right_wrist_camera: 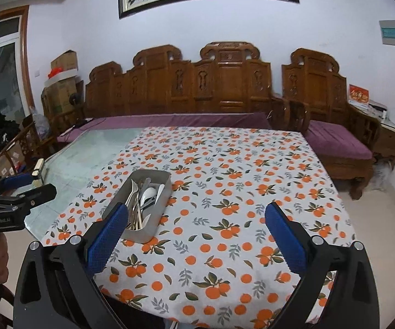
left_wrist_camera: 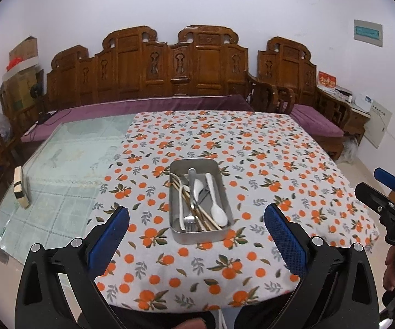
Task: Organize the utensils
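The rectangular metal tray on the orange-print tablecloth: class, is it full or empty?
Partly full. The rectangular metal tray holds a jumble of white spoons, metal forks and chopsticks, heaped unsorted.

Both wrist views look forward over the near edge of the surface [left_wrist_camera: 252, 142], toward the sofa [right_wrist_camera: 197, 87]; shared: tray [left_wrist_camera: 179, 164], dead ahead of the left jaws, ahead-left of the right jaws.

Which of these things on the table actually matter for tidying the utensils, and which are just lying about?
For the job: metal tray, white spoons, chopsticks, fork.
Lying about: striped block, orange-print tablecloth, wooden bench.
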